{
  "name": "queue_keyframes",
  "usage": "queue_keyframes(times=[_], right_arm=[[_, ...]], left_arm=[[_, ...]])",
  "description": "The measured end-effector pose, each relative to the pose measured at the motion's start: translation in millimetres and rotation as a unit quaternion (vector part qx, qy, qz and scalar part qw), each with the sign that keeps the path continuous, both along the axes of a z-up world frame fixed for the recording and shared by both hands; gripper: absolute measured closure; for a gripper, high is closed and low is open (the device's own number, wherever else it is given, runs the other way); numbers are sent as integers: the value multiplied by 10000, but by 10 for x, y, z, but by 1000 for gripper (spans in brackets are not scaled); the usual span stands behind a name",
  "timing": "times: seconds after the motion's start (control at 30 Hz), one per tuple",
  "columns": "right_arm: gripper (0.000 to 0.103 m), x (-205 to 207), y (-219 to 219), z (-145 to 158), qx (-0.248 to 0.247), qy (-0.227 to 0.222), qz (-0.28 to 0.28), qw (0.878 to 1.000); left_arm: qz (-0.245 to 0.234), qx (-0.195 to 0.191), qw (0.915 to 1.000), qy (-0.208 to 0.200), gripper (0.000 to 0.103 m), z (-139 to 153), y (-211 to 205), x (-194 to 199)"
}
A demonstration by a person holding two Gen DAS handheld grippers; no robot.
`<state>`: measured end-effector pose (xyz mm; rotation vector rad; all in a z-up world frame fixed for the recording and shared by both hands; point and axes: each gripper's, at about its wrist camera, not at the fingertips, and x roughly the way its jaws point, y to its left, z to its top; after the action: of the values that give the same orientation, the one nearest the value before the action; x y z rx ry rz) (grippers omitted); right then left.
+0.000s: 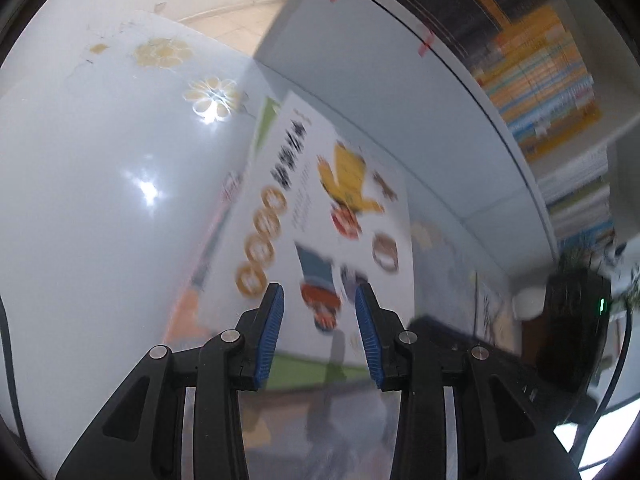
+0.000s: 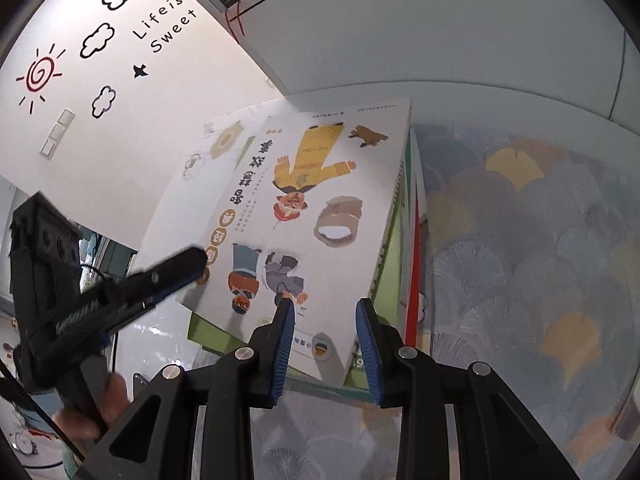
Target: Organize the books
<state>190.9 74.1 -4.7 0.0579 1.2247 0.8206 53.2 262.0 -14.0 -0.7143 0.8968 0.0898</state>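
Each tool, left (image 1: 319, 296) and right (image 2: 325, 310), has black angular arms, silver round screws and ribbed blue pads (image 2: 283, 344). A dark cable (image 1: 618, 364) trails beside the left one.

Backdrop of wall, patterned cloth and glossy surface.

White wall (image 2: 120, 92) at left, marked with a red spiral sun (image 2: 39, 74), black cloud outlines (image 2: 98, 42), a small dark star (image 2: 140, 71) and the words "Life is Sweet" (image 2: 166, 26); three pale switch plates (image 2: 58, 132) stacked below the sun. Fan-leaf cloth (image 2: 520, 240) in grey, blue and mustard spread at right. Pale panel (image 2: 440, 32) behind, crossed by a thin black line and bits of red tape (image 2: 236, 20). Glossy white surface (image 1: 100, 200) with faded gold flower prints (image 1: 160, 53) and bright glare spots. Blurred dark potted plant (image 1: 576, 304) at far right, beside a small white round object (image 1: 528, 302).
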Motion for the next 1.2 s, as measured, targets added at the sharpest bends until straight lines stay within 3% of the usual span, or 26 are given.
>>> queue_keyframes(times=[0.07,0.23,0.37,0.53,0.67,0.77,0.83,0.97,1.1,1.2], right_arm=[[73,5,-51,-24,1,96,-70,9999],[73,22,-161,-30,60,152,-252,9996],[73,25,-82,-27,78,183,-194,9996],[60,-7,-19,-3,12,28,-86,10000],[56,3,-55,15,-93,-34,-112,9999],[57,11,-68,11,-77,10,-109,9999],[57,6,-112,23,-73,88,-152,9998],[56,-118,-549,105,100,119,-483,9987],[56,-392,-1390,62,207,298,-1070,9936],[56,-576,-2052,16,171,373,-1547,9871]], left_arm=[[168,272,9994,-118,69,46,0,-77],[795,71,9966,-224,69,52,402,-33],[695,-394,9967,138,69,-164,486,144],[668,-191,9975,83,68,-90,231,-37],[548,61,9984,137,68,-76,95,-109],[641,-67,9978,141,68,-35,141,-164],[755,44,9971,26,68,69,129,-256],[657,271,9973,-161,65,298,-98,-486],[38,22,10000,29,65,251,-582,-471],[-610,-11,9981,119,65,227,-1207,-378]])
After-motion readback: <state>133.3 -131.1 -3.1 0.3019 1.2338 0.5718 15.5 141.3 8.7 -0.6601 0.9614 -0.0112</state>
